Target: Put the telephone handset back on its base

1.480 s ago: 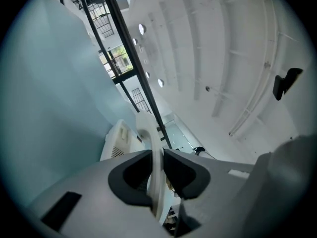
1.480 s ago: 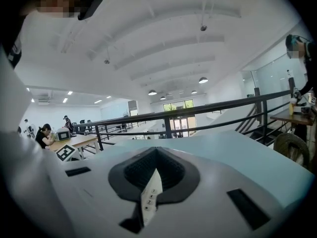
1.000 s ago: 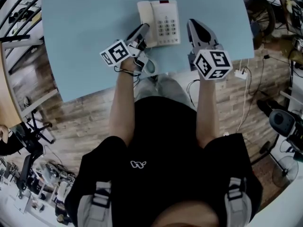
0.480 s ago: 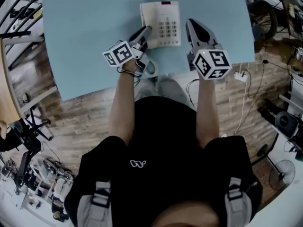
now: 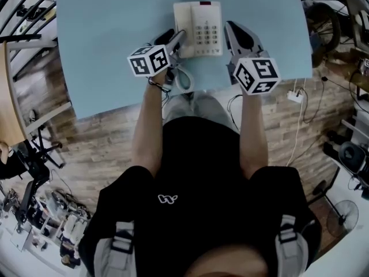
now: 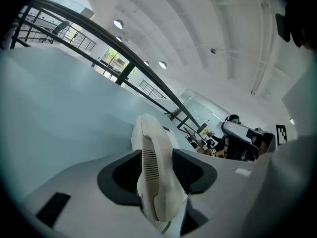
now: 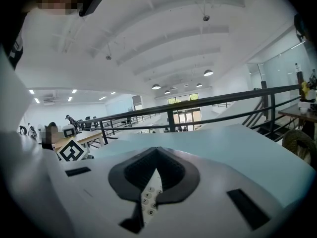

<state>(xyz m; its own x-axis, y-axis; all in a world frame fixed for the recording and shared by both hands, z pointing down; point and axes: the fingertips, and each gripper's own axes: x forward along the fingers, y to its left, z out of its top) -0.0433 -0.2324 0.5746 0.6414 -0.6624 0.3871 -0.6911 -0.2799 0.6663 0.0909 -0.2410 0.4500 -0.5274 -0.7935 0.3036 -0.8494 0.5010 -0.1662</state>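
Left gripper (image 5: 171,41) mid-opening around handset (image 6: 151,150)

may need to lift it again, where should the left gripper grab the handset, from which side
Probably the slim sides of the handset, from the near end along its length: it lies lengthwise on the telephone base, narrow enough to span. The left gripper, jaws now opening, flanks it that way.

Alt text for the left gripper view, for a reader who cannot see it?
A white handset stands between the left tongs, whose jaws are opening, dark pads clear of it. A pale blue table lies beyond.
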